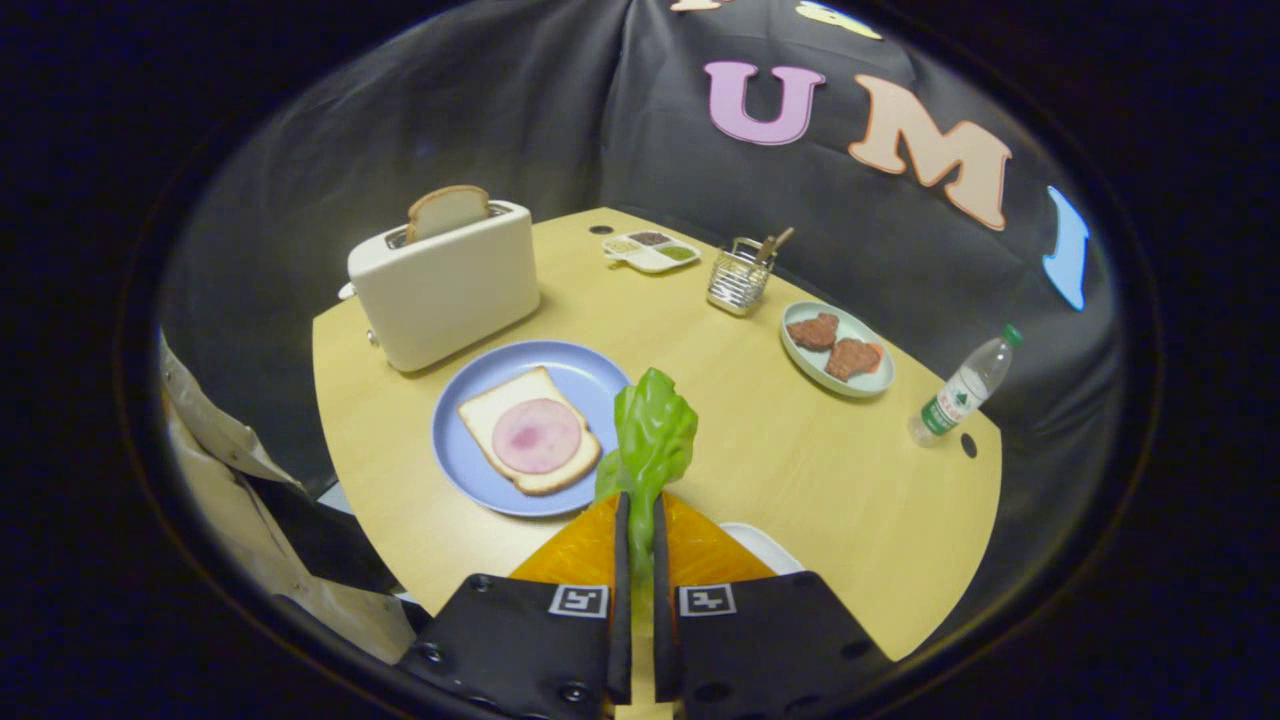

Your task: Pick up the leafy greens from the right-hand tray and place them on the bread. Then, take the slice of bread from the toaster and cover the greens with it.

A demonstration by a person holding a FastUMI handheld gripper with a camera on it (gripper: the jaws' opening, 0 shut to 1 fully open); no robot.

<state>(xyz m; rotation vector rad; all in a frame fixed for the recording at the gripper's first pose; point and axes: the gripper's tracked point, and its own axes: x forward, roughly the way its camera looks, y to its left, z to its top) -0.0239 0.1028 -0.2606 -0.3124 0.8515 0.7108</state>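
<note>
In the gripper view, you are holding the gripper [640, 515] with its jaws nearly closed, both fingers [620, 560] pressing on the stem end of the leafy greens [650, 435]. The leaf is standing up out of the jaws, raised above the counter [800, 470], its tip leaning just beside the right rim of the blue plate [470, 400].

On that plate, ahead and to the left of the jaws, a slice of bread [510, 420] is lying flat with a round pink slice of ham [537, 436] on top of it. Beyond the plate, at the far left of the counter, the toaster [445, 285] is standing with a second slice of bread [447, 210] sticking up out of its slot.

A white tray [765, 545] is peeking out just behind the right finger, near you. Farther right, a pale green plate [880, 385] is carrying two brown meat patties [835, 345]. A wire basket [738, 280] and a small divided dish [650, 250] are sitting at the far side. A plastic bottle [965, 385] is standing at the right edge of the counter. A person's light sleeve [230, 480] is showing at the near left.
</note>
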